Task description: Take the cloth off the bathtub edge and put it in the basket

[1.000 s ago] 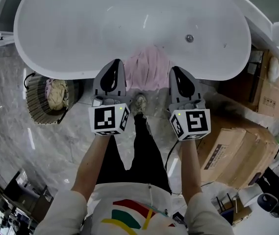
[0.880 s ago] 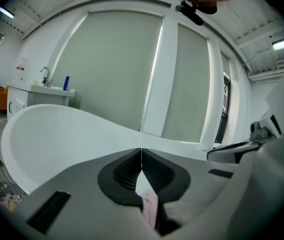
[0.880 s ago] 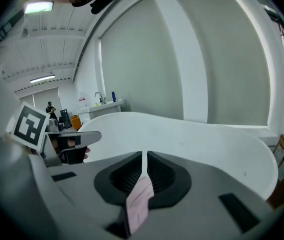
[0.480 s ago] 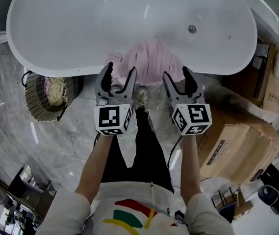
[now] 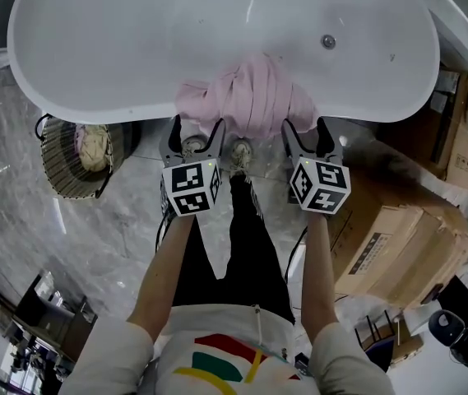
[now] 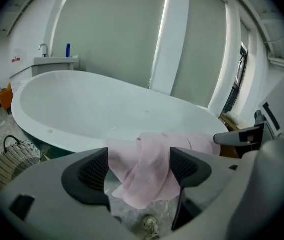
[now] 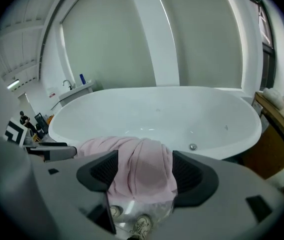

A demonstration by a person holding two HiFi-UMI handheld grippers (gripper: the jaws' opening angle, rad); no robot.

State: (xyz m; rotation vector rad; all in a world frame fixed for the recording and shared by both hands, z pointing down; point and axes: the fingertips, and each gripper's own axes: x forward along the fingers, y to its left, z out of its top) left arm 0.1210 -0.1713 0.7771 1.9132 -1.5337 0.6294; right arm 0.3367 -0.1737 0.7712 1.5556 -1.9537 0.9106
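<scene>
A pink cloth (image 5: 246, 97) hangs bunched over the near edge of the white bathtub (image 5: 135, 56). My left gripper (image 5: 195, 130) hovers just in front of the cloth's left part, and my right gripper (image 5: 306, 130) is in front of its right part. The jaws of both are opening, with nothing pressed between the pads. In the left gripper view the cloth (image 6: 146, 176) shows through the gap of the left gripper (image 6: 138, 168), a little beyond it. The right gripper view has the cloth (image 7: 142, 159) framed by the right gripper (image 7: 142, 173). The woven basket (image 5: 77, 159) stands on the floor to the left.
The basket holds a beige cloth (image 5: 94, 148) and also shows low at the left in the left gripper view (image 6: 7, 159). Cardboard boxes (image 5: 398, 237) crowd the right side. My shoes (image 5: 235, 155) stand on marble floor by the tub. A tub drain (image 7: 193, 147) lies beyond the cloth.
Both grippers have gone from shut to wide open and moved forward towards the tub edge. The pink cloth now sits closer to their tips.
</scene>
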